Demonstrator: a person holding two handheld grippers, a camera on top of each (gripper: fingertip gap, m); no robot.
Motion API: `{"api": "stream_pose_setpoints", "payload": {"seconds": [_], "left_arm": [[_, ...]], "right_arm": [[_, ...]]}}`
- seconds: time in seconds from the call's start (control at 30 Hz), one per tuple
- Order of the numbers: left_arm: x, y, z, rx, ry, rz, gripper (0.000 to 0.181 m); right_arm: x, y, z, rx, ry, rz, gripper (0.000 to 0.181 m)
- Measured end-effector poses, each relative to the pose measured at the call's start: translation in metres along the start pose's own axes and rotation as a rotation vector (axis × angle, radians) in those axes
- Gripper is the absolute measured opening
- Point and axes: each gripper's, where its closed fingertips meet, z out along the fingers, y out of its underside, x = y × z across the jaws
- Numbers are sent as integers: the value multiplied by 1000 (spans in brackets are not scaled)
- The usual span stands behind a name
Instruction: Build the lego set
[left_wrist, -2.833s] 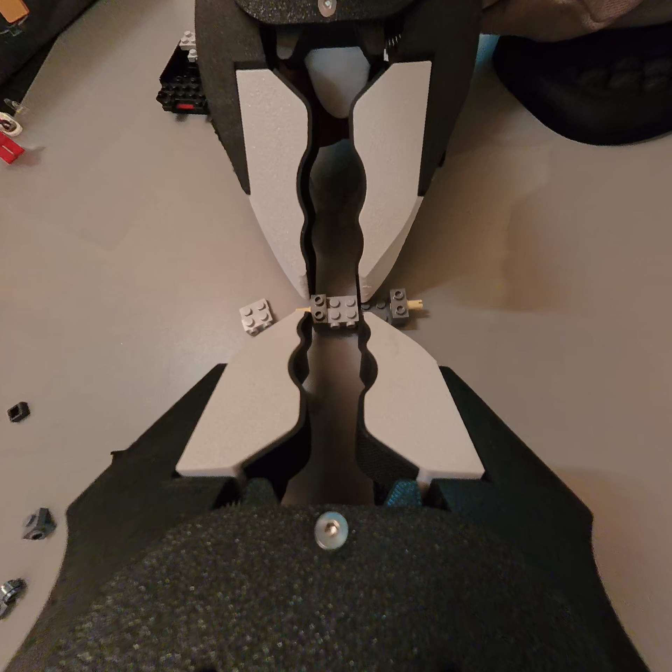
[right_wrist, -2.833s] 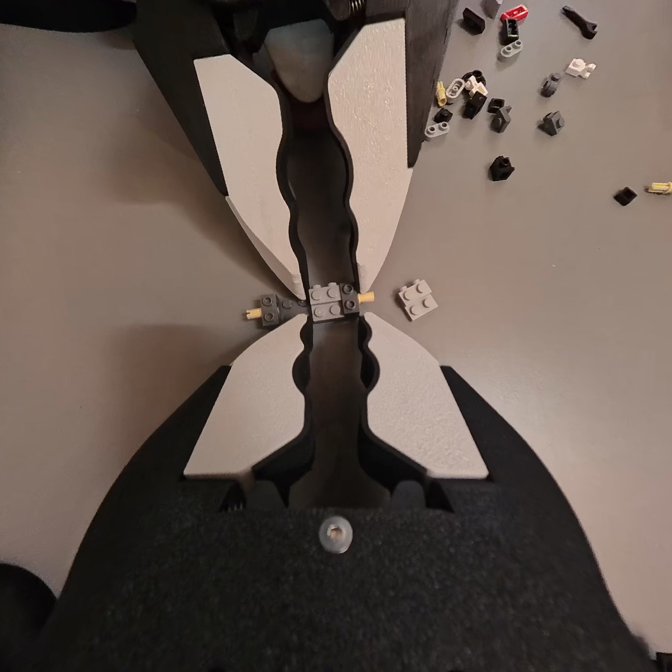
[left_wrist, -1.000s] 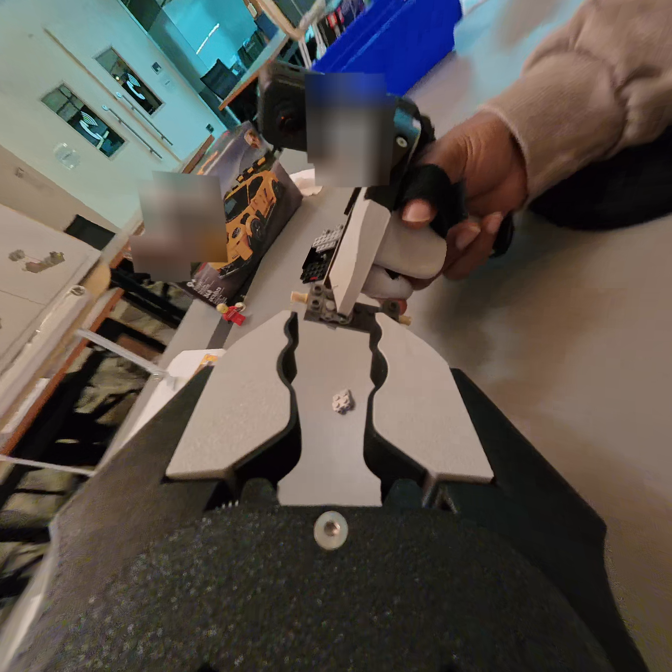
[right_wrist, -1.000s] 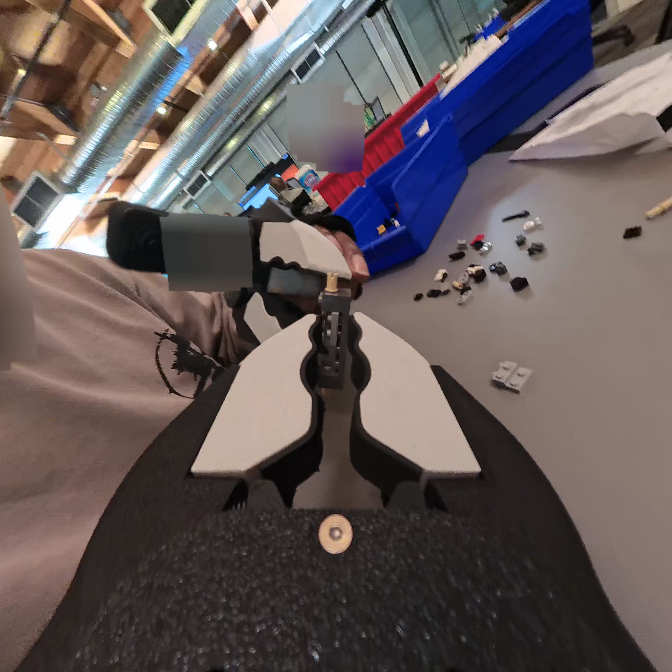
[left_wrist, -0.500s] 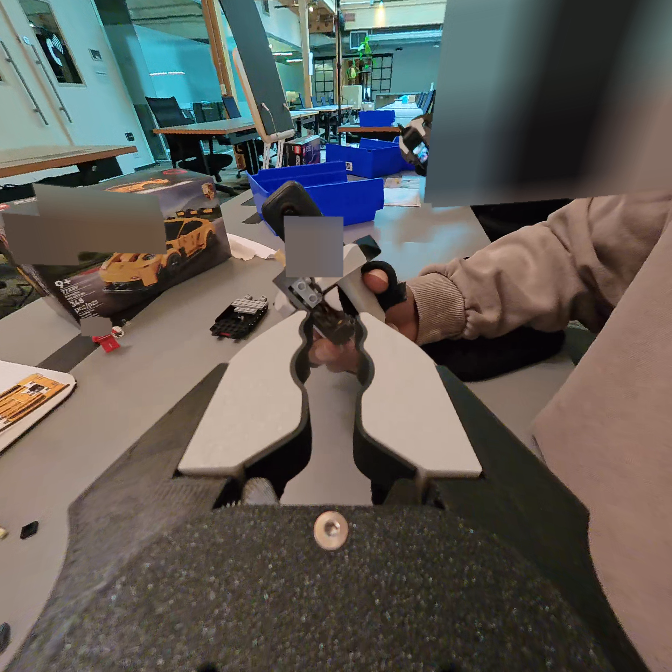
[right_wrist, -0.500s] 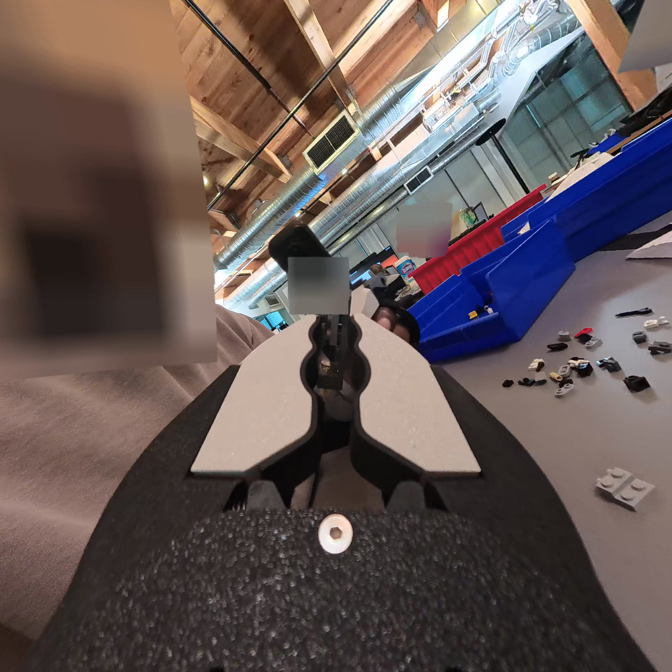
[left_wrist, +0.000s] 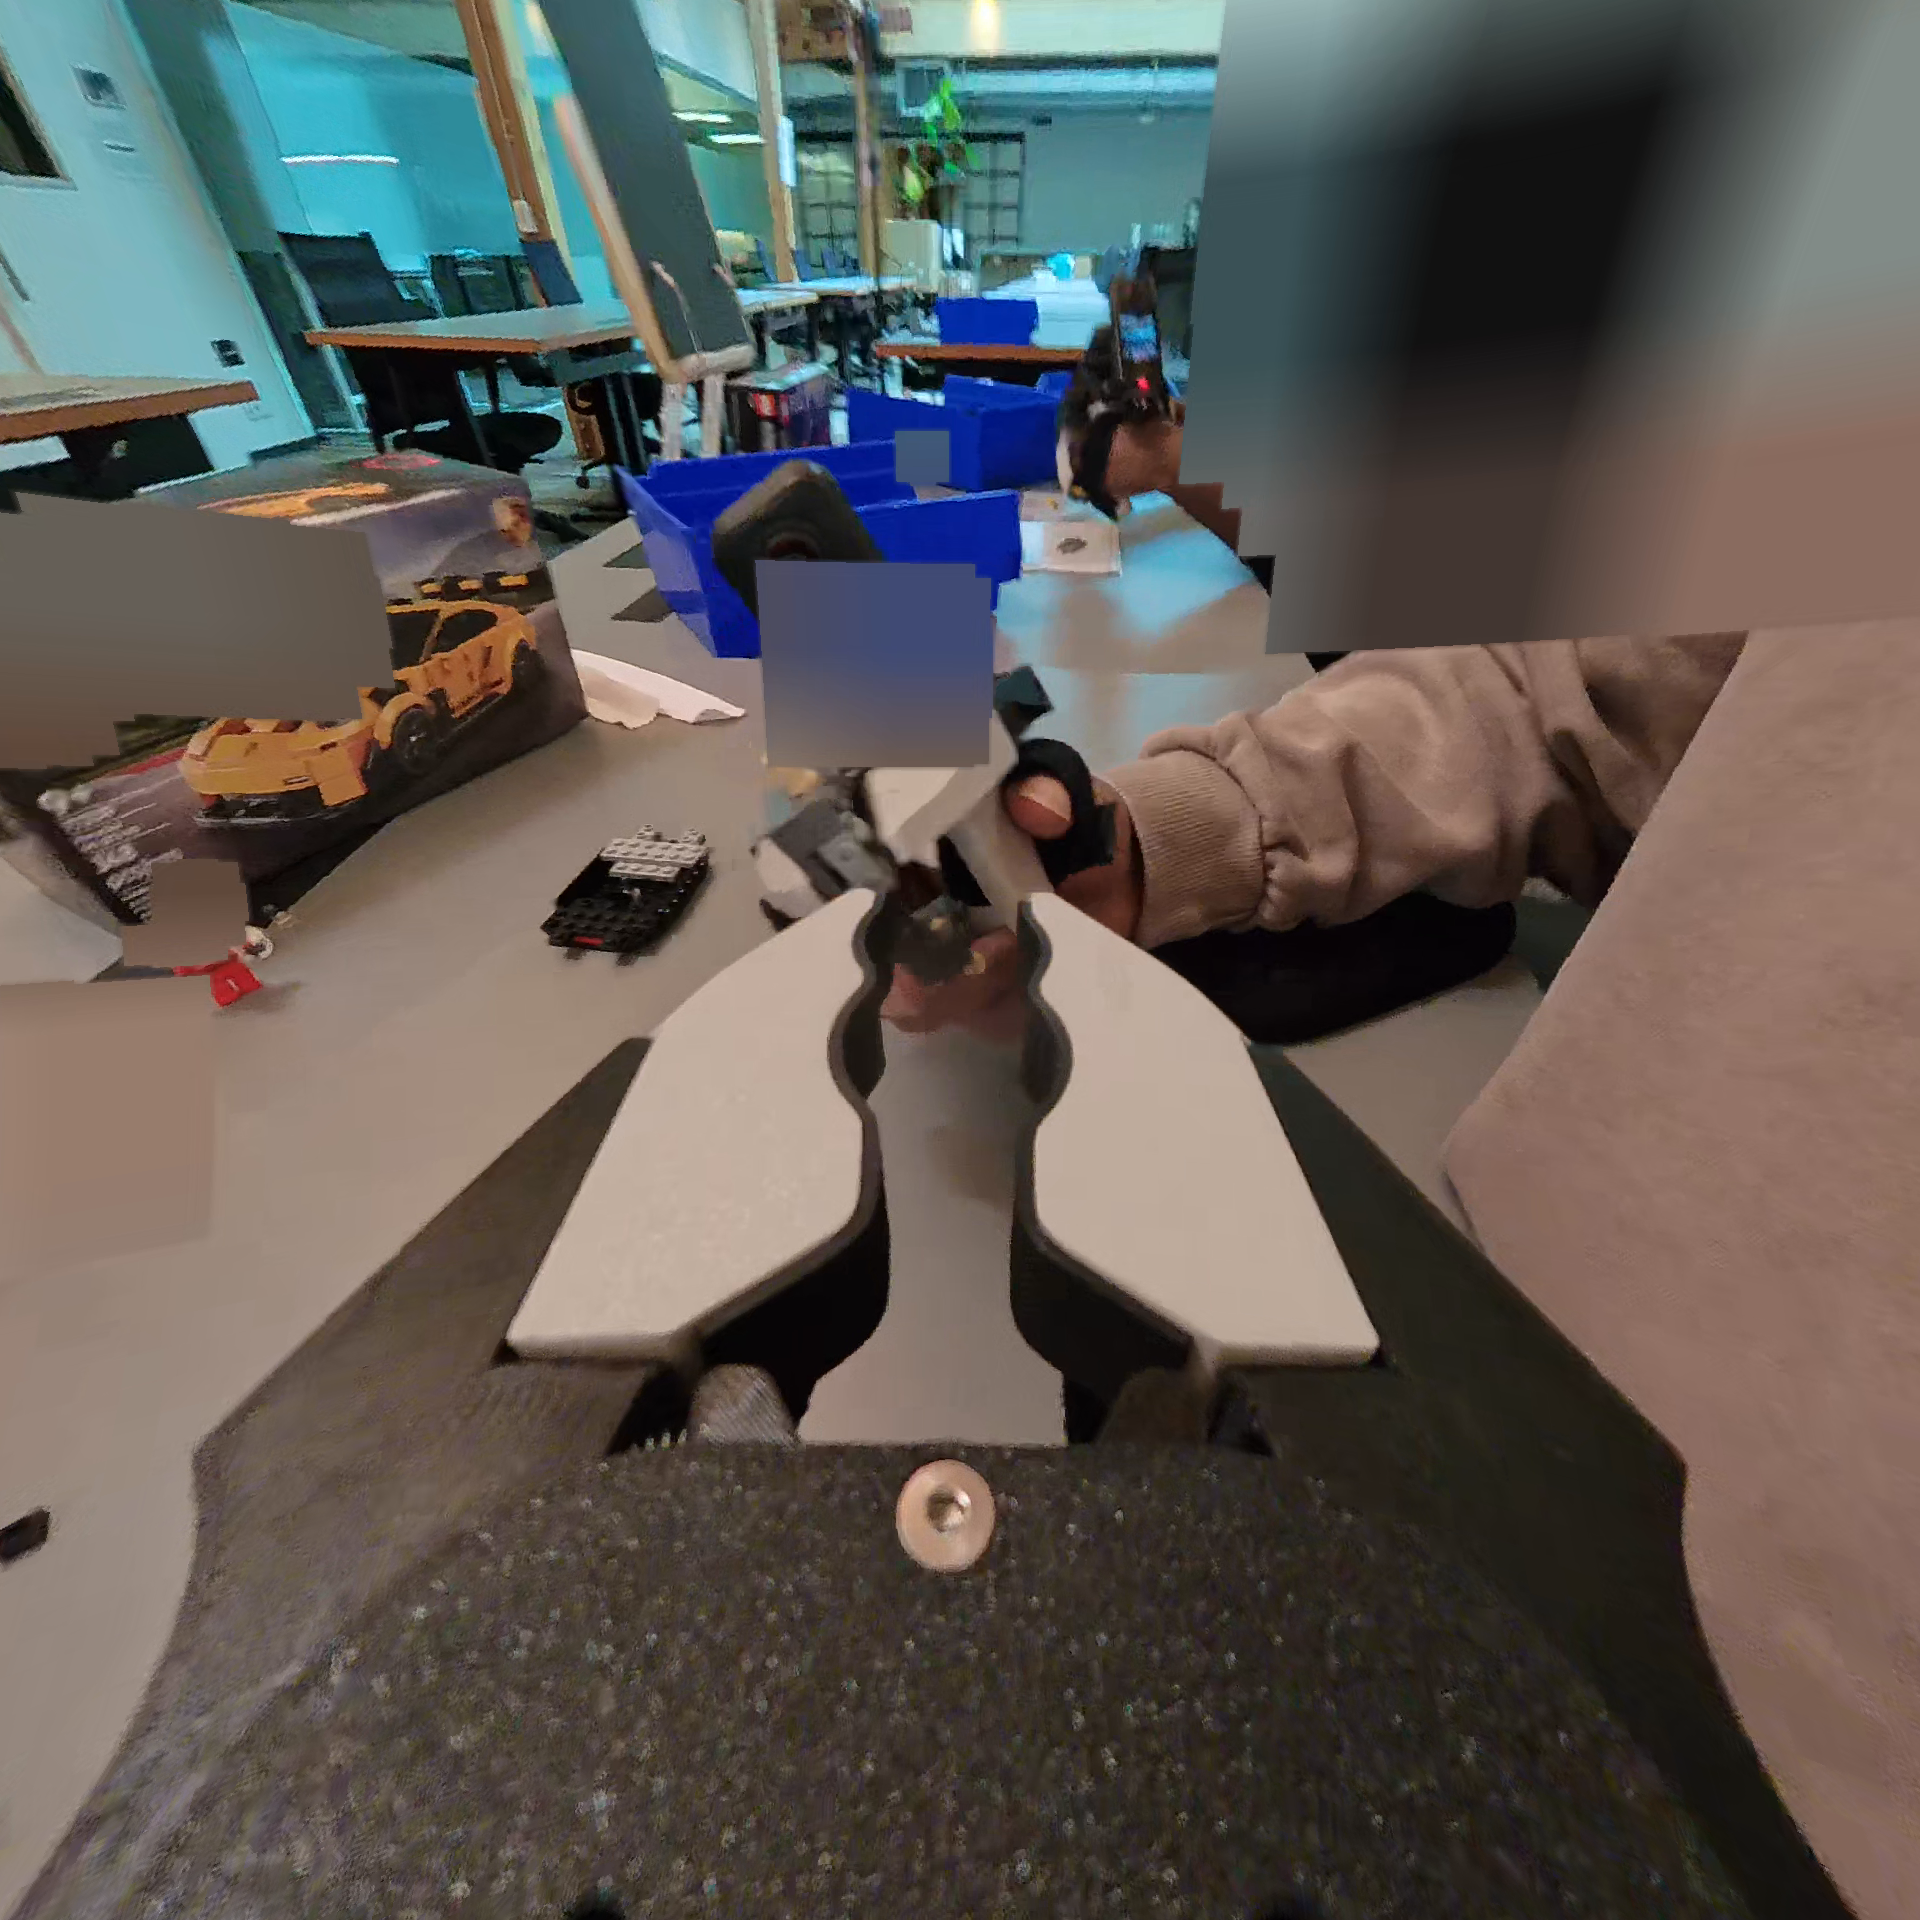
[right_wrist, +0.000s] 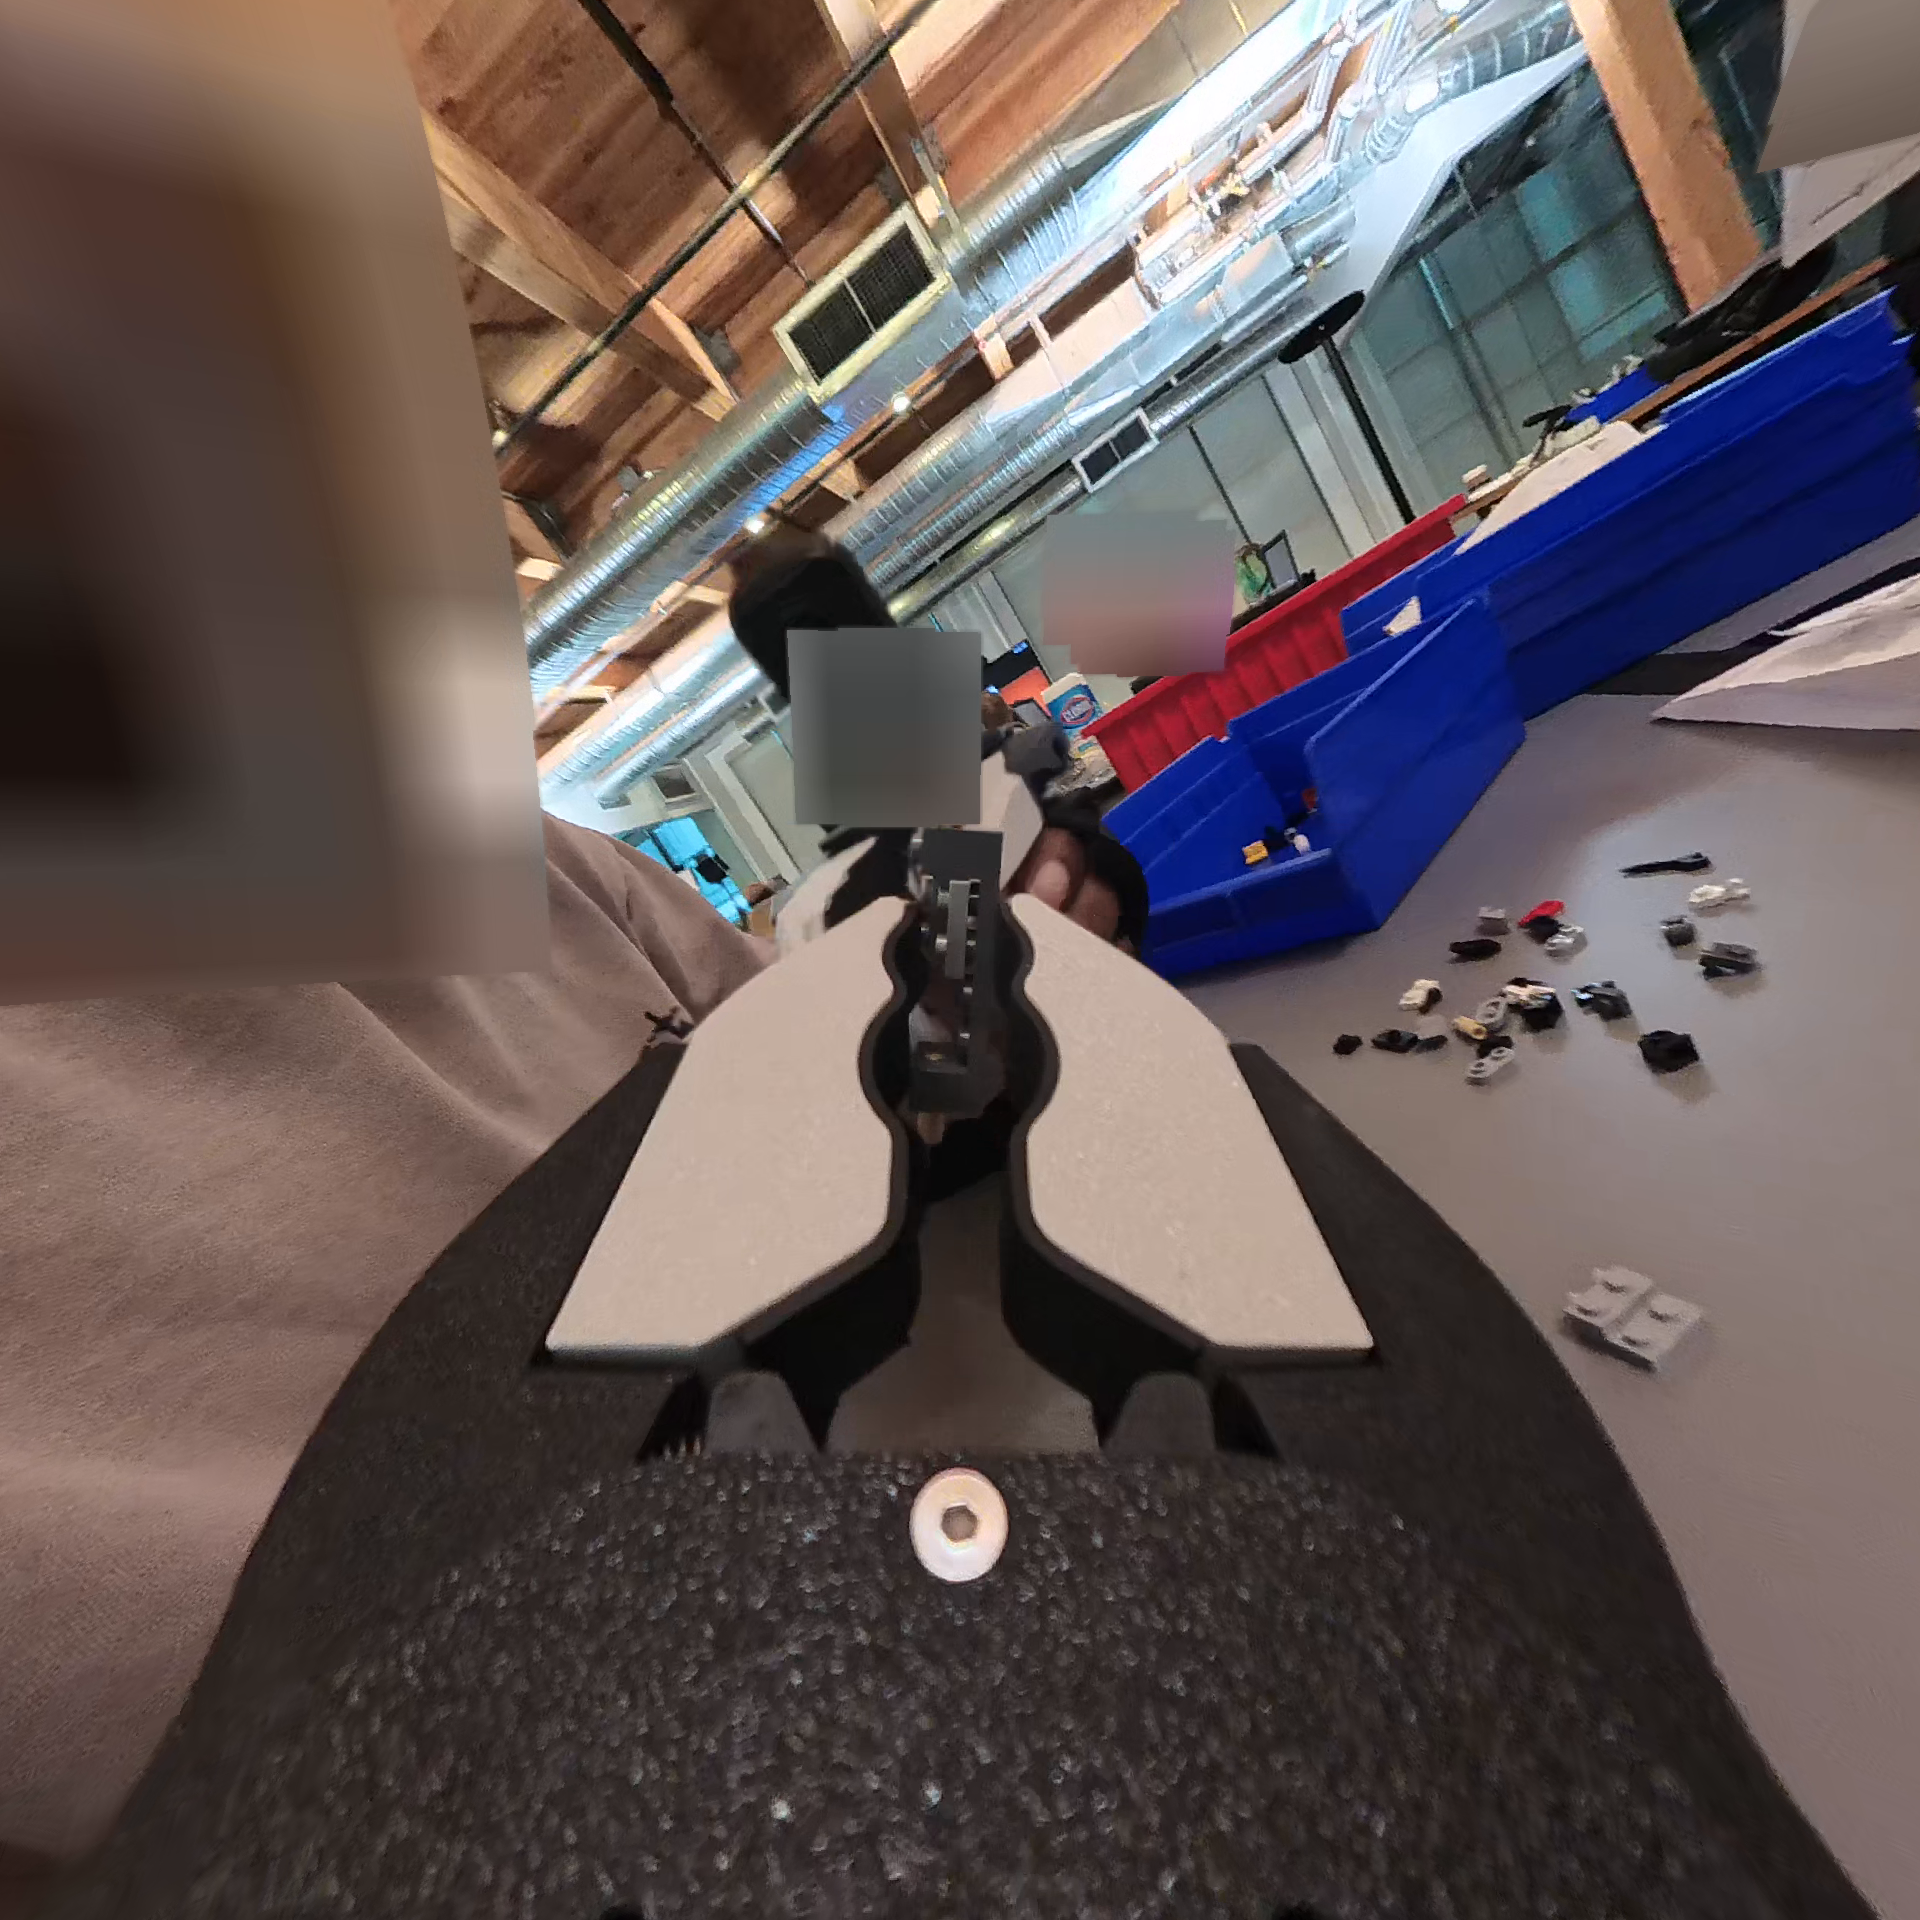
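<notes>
A small grey lego assembly (right_wrist: 951, 997) of plates with tan pegs is held in the air between both grippers, which face each other. My right gripper (right_wrist: 958, 920) is shut on it, and I see it edge-on between the fingers. My left gripper (left_wrist: 951, 920) is shut on the assembly's other end (left_wrist: 928, 948), which looks dark and blurred there. The right gripper's white finger (left_wrist: 935, 816) and the hand holding it show just beyond. A black lego chassis (left_wrist: 629, 894) sits on the table to the left.
The set's box with a yellow car (left_wrist: 364, 707) stands at the left, with blue bins (left_wrist: 831, 530) behind it. Loose small pieces (right_wrist: 1538, 997) and a light grey plate piece (right_wrist: 1631, 1314) lie on the grey table to the right. A black pad (left_wrist: 1351, 966) lies under the sleeve.
Both grippers have lifted the grey assembly off the table and tipped up to level. In the last half second they have only shifted slightly, still gripping it.
</notes>
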Motion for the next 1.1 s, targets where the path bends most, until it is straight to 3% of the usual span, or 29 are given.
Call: {"api": "stream_pose_setpoints", "payload": {"seconds": [0.17,0.4,0.57,1.1], "left_arm": [[-13,4,-1,22,3,-149,33],[-14,12,4,-34,-53,-85,32],[-11,9,6,-25,-58,-71,25],[-7,10,8,-8,-31,-119,30]], "right_arm": [[8,12,4,-98,82,-86,12],[14,20,3,-168,160,-154,13],[12,17,1,-151,153,-147,13],[5,25,5,-202,117,-208,12]]}}
